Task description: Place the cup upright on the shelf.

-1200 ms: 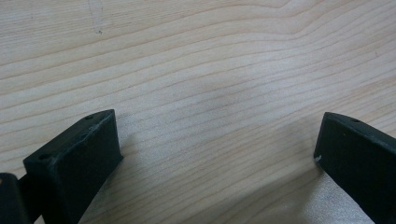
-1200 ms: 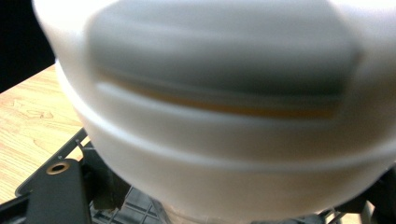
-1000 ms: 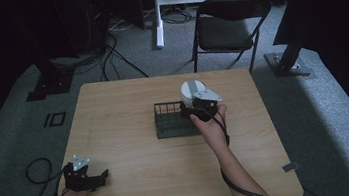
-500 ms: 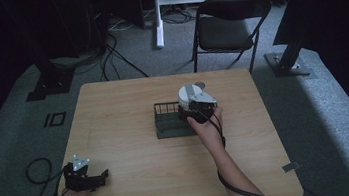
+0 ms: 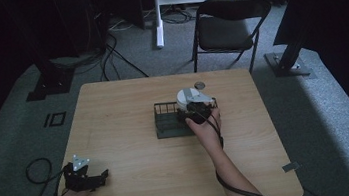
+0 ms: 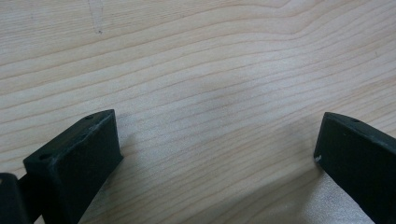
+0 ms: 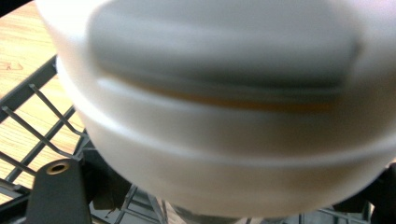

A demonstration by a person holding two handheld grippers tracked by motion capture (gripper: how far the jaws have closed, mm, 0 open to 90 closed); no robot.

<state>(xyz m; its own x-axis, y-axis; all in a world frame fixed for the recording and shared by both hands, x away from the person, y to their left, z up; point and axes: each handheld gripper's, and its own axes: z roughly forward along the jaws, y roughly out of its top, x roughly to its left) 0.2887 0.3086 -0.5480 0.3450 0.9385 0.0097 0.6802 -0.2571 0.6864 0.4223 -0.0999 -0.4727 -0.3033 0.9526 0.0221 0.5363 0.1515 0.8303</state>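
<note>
The white bowl (image 5: 188,96) hangs tipped on edge directly over the right end of the wire rack (image 5: 168,121), mid-desk (image 5: 114,115), so the move I judge next is straight down. My right tool (image 5: 195,109) grips it from the near side; my left tool (image 5: 102,176) rests gaping, well apart.

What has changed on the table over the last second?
The right tool, holding a white round dish, has shifted left and down toward the dark wire rack. It was holding the dish all along. The left tool, open, stayed at the wooden table's near-left corner; the rack did not move.
</note>
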